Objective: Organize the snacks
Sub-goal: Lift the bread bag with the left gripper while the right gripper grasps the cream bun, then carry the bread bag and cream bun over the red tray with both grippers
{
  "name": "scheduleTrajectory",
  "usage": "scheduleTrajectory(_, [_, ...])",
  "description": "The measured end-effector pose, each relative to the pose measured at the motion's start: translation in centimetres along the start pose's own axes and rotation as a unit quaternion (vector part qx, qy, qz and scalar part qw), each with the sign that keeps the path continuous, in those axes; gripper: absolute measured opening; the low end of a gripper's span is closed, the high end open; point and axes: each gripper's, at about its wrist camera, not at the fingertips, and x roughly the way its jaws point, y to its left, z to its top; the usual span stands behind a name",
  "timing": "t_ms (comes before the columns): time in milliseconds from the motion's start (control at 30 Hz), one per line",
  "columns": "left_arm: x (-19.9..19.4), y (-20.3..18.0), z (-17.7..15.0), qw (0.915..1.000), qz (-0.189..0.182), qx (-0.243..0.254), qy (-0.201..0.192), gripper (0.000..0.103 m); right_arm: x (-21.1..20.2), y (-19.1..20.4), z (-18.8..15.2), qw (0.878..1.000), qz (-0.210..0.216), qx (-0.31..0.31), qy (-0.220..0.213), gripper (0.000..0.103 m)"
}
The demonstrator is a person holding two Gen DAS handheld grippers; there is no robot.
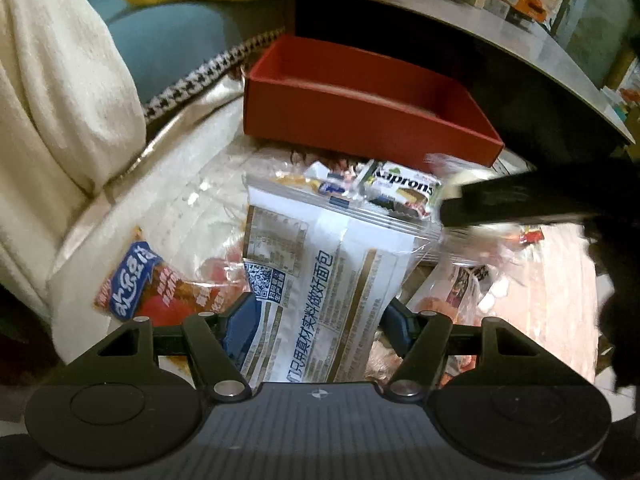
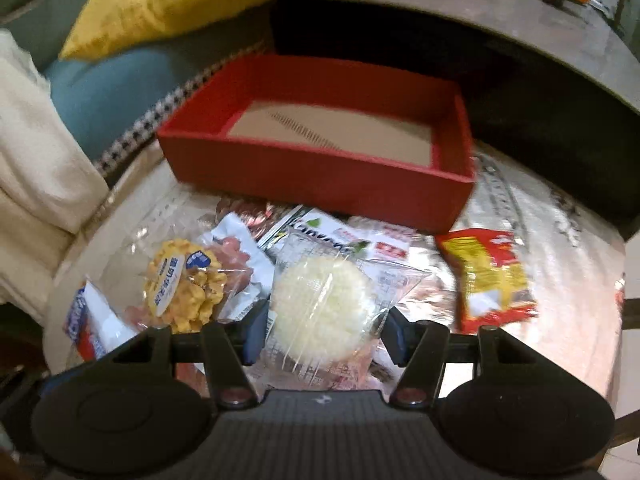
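Left tool clamped on a white bread packet, blue pads pressing both edges of the wrapper, printed back facing up. Beyond it a red box, open-topped, standing on the plastic-covered bench just past a small heap of snacks, among them a packet marked Kaprons. Left of the bread packet, a blue-and-orange snack bag lying flat. At right, blurred, the right tool reaching in dark across the heap with something pale in it. From the right wrist: right tool closed on a clear-wrapped round white pastry, pads against the wrapper's sides. Just left of it a yellow ruffled snack in clear wrap; further left a white-and-blue packet. To the right, apart from the heap, a red-and-yellow bag lying on the bench. Red box behind the heap, bare brown floor visible inside. Yellow cushion on a blue sofa beyond.
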Motion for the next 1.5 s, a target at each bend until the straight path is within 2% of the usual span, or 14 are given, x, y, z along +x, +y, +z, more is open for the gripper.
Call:
scheduleTrajectory(100, [-0.5, -0.6, 0.8, 0.9999, 0.001, -0.009, 0.006, 0.072, -1.5, -1.9, -0.4, 1.000, 0.005, 0.018, -0.015, 0.053])
scheduleTrajectory(333, [0.0, -2.4, 4.7, 0.9995, 0.015, -0.001, -0.028, 0.072, -3.3, -3.9, 0.6, 0.998, 0.012, 0.030, -0.047, 0.053])
scheduleTrajectory(533, [1.7, -2.4, 7.5, 0.9993, 0.012, -0.021, -0.029, 0.072, -2.7, -4.3, 1.6, 0.998, 0.014, 0.028, -0.046, 0.053])
scheduleTrajectory(867, [2.9, -3.4, 11.9, 0.9981, 0.026, -0.016, -0.054, 0.072, -2.6, -3.6, 4.3, 0.996, 0.015, 0.008, -0.082, 0.053])
scheduleTrajectory(1167, [4.0, -4.4, 14.8, 0.9970, 0.033, -0.009, -0.070, 0.072, -1.9, -4.3, 7.5, 0.994, 0.004, 0.019, -0.105, 0.053])
scheduleTrajectory(1500, [6.2, -5.0, 17.6, 0.9963, 0.047, -0.004, -0.071, 0.071, 0.5, -5.2, 10.3, 0.994, -0.002, 0.027, -0.107, 0.053])
